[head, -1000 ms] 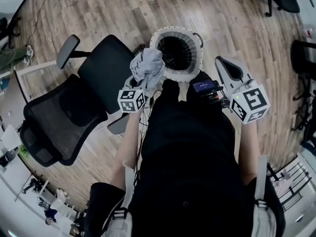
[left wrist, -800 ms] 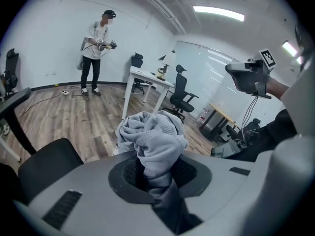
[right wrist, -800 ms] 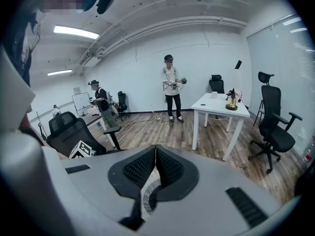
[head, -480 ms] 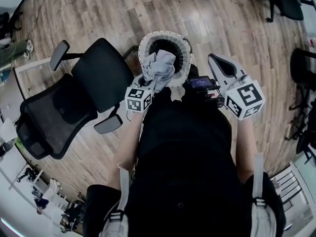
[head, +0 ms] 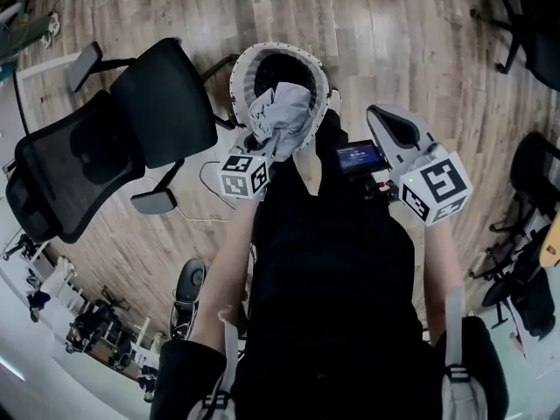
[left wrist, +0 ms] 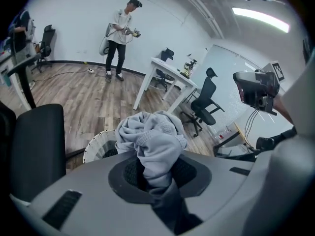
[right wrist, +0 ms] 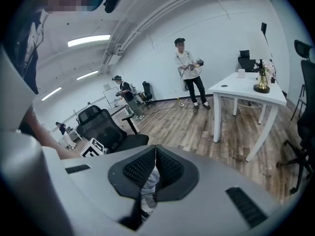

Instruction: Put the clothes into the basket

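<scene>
A crumpled grey garment (head: 282, 116) hangs over the near rim of the round white basket (head: 243, 66), whose inside is dark. My left gripper (head: 262, 143) is shut on this garment; in the left gripper view the cloth (left wrist: 155, 141) bulges out from between the jaws, with the basket's rim (left wrist: 96, 149) just behind it. My right gripper (head: 395, 129) hovers to the right of the basket, beside the person's body. Its jaws meet at the tips (right wrist: 156, 149) with nothing held. The left gripper view also catches the right gripper (left wrist: 256, 90).
A black office chair (head: 131, 121) stands left of the basket, with a cable (head: 210, 182) on the wooden floor near it. More chairs stand at the right edge (head: 534, 173). A white table (right wrist: 248, 90) and a standing person (right wrist: 189, 73) are farther off.
My left gripper has carried the grey garment from the basket's left side to over its near rim. The basket now sits closer to the person, and my right gripper has dropped slightly.
</scene>
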`<move>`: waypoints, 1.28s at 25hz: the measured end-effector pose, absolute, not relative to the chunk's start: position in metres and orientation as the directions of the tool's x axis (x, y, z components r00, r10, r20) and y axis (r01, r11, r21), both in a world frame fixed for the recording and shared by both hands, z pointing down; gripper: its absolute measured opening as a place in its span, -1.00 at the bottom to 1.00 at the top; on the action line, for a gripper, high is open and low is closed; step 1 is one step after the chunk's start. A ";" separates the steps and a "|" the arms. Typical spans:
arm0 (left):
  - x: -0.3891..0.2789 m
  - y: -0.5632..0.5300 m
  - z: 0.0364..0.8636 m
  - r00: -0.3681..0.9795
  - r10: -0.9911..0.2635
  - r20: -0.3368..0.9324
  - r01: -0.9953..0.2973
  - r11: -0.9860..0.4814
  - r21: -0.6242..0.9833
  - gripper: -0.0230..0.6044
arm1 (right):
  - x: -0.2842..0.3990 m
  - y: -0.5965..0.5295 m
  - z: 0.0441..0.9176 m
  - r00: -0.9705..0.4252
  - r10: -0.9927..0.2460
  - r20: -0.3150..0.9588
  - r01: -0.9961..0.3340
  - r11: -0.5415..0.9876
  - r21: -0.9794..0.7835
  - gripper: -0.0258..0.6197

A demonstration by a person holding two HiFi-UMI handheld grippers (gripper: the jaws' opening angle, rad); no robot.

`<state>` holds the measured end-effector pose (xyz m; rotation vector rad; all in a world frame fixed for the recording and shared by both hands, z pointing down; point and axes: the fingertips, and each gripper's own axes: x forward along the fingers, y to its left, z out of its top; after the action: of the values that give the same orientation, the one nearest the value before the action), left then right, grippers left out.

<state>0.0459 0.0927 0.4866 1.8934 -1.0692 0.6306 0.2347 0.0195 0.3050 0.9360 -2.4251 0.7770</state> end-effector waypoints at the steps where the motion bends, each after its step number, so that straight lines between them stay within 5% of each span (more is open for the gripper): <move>1: 0.048 0.091 0.492 0.495 -0.438 0.750 -0.869 -0.248 0.428 -0.63 | 0.237 0.015 0.312 -0.691 -0.452 0.564 -0.695 0.629 -0.348 -0.87; 11: 0.056 0.071 0.589 0.483 -0.430 0.762 -0.865 -0.100 0.492 -0.67 | 0.232 -0.030 0.398 -0.694 -0.378 0.613 -0.674 0.640 -0.369 -0.87; 32: 0.095 0.044 0.802 0.584 -0.326 0.743 -0.806 -0.124 0.579 -0.78 | 0.195 -0.014 0.549 -0.685 -0.243 0.687 -0.670 0.579 -0.464 -0.87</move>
<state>0.0954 0.0437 0.8021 1.7064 -0.9453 0.5399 0.1954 -0.0142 0.5495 0.7252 -2.2422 0.9861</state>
